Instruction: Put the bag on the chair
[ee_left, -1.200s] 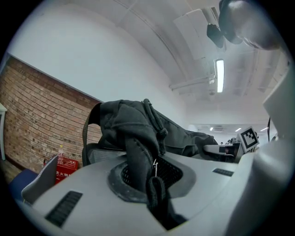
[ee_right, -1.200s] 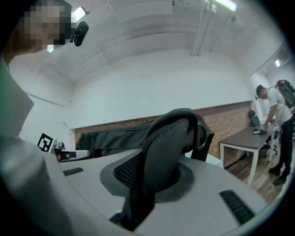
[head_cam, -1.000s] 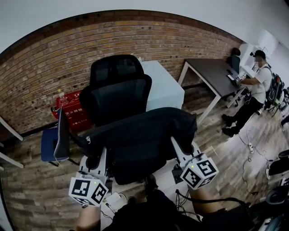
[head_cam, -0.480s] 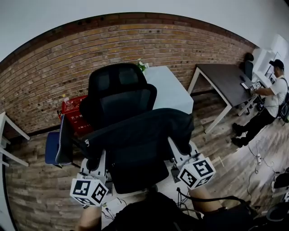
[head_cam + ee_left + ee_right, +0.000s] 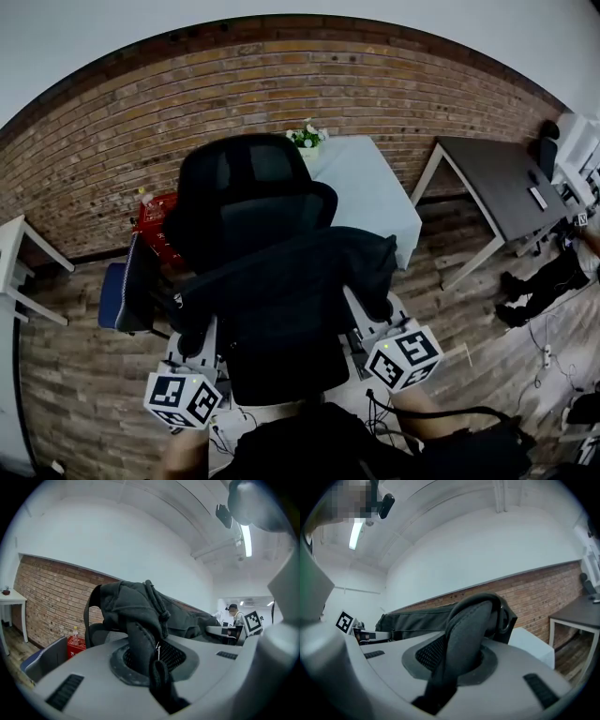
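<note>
Over the last second we have swung round to face the chair (image 5: 251,183) squarely. It has drifted from 11 o'clock toward 12, and the bag (image 5: 291,281) now hangs at its 6 o'clock, hiding the seat. The grips have not changed. The left gripper (image 5: 192,339) stays pinched narrow on the bag's strap (image 5: 140,644) at the 8 o'clock corner. The right gripper (image 5: 370,314) stays clamped on a padded strap (image 5: 466,630) at the 4 o'clock side. We judge the bag lined up but not yet set down; we cannot tell whether it touches the seat. Next we would lower it forward, then let go.
</note>
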